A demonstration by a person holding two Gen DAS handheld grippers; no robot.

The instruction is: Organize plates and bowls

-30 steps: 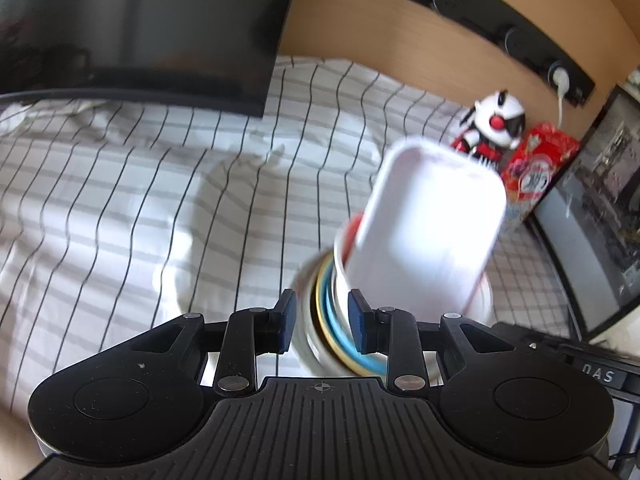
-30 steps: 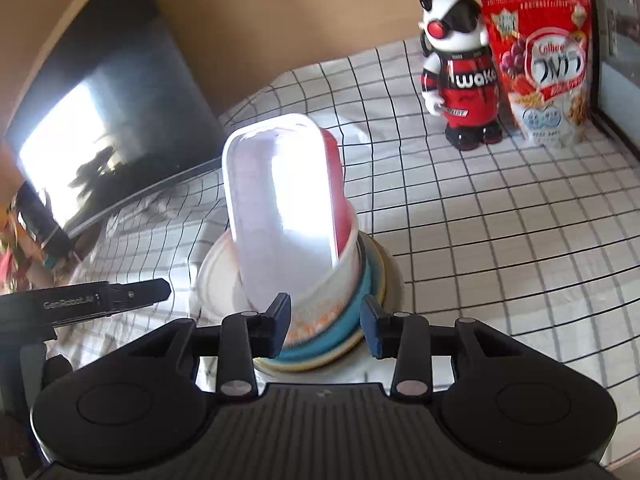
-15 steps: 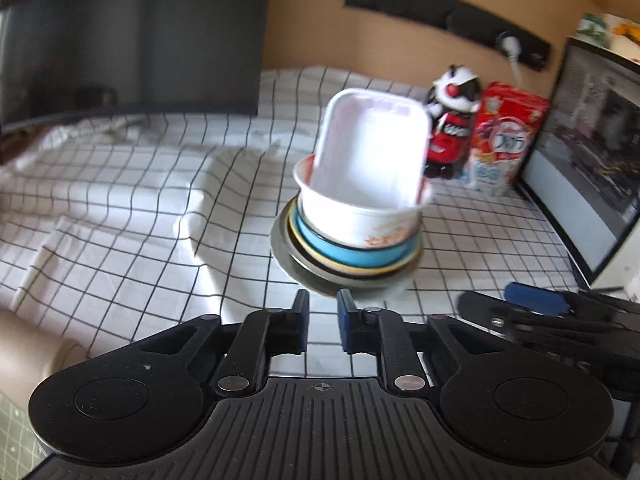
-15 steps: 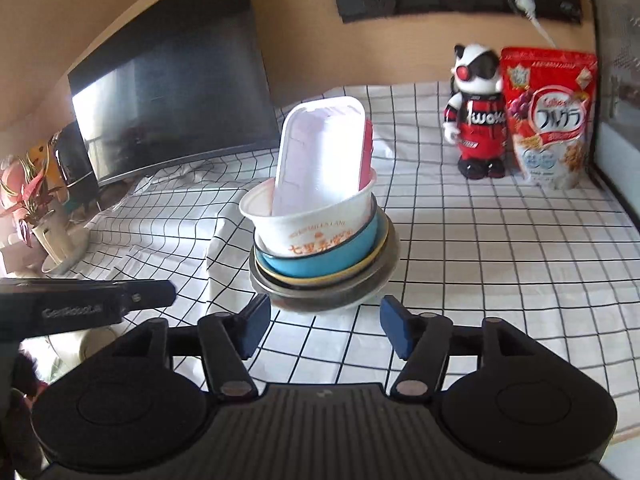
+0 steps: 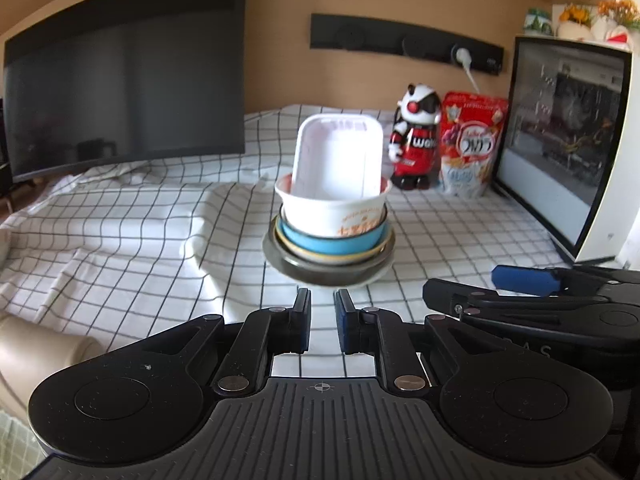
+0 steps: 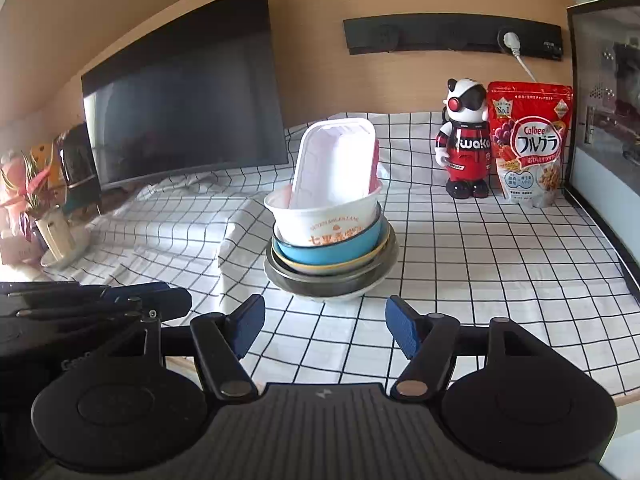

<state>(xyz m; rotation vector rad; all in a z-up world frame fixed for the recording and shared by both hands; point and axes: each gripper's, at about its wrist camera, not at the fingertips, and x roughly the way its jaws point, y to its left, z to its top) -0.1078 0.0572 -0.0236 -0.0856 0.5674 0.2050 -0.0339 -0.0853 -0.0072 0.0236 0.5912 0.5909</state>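
**Behind both tongs, one stack of bowls on the checked cloth**

From the left wrist, the left tongs (image 5: pixel 322 322) are seen low in front. Their blue pads are pressed almost together, and nothing is held between them. Just past the tips, a stack of bowls (image 5: pixel 329 240) is set on the table (image 5: pixel 140 232), which is covered by a white cloth with black lines. A dark metal bowl (image 5: pixel 328 270) is at the bottom, then a yellow-rimmed one, then a blue bowl (image 5: pixel 332 243), then a white bowl (image 5: pixel 340 212) with orange writing. A white tray (image 5: pixel 336 156) is stood on end inside the white bowl and is leaned back. The stack is not touched by the tongs. A toy robot (image 5: pixel 416 140) and a red cereal bag (image 5: pixel 470 144) are stood behind it, side by side. The right tongs (image 5: pixel 520 292) are seen at the right edge.

From the right wrist, the right tongs (image 6: pixel 325 330) are spread wide; they have just been opening, and nothing is between them. The same stack is seen just beyond them, near but apart. A dark screen (image 6: pixel 184 108) is leaned at the wall on the left, and a potted plant (image 6: pixel 44 208) is stood at the far left.
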